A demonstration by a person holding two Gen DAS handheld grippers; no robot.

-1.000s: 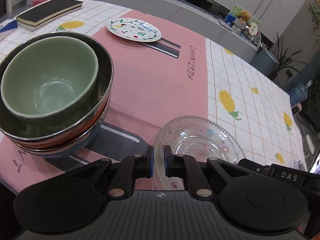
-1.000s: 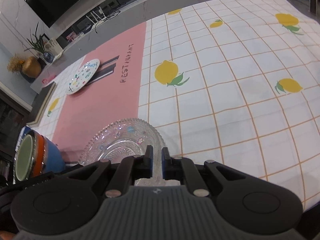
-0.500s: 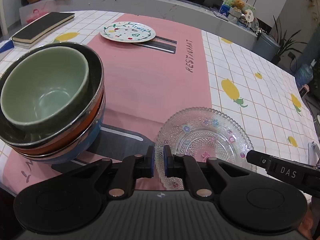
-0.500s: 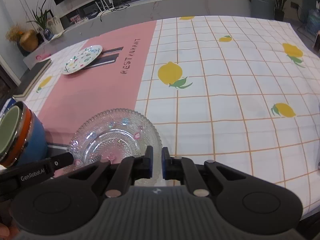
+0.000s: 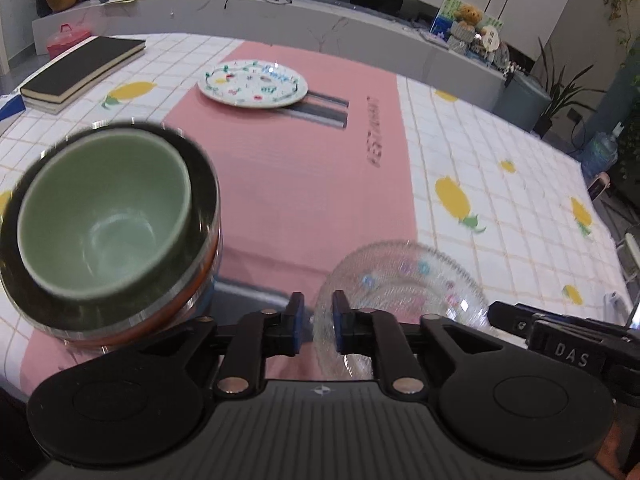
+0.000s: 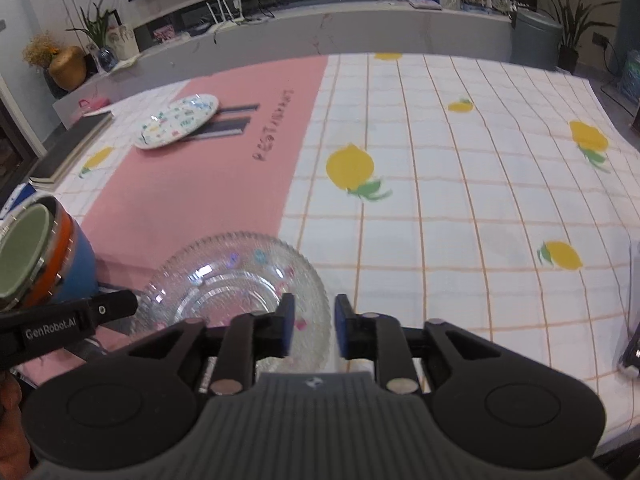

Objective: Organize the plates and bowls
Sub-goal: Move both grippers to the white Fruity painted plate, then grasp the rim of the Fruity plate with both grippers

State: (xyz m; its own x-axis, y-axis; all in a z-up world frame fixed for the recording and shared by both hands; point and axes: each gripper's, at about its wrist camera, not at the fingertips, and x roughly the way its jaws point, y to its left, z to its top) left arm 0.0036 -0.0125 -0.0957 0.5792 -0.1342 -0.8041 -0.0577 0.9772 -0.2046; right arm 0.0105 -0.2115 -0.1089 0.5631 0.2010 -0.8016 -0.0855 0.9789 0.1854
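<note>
Here both grippers, left [image 5: 316, 322] and right [image 6: 311, 330], sit slightly parted astride the clear patterned glass dish's [image 6: 240, 280] rim, beside stacked bowls [image 5: 108, 224].

A table [image 5: 500, 184] is covered by a white checked cloth printed with yellow lemons, and a pink mat [image 5: 304, 184] is laid across its middle. A painted plate [image 5: 253, 84] is set at the far end of the mat. At the near left, a stack of bowls [image 5: 108, 232] is seen, with a green bowl nested on top; whether the stack rests on the mat cannot be told, as it is blurred. A glass dish [image 6: 236, 292] is seen at the near edge of the mat, beside the stack; its contact with the mat cannot be judged. A black book [image 5: 80, 68] is laid at the far left corner, on a second book.
</note>
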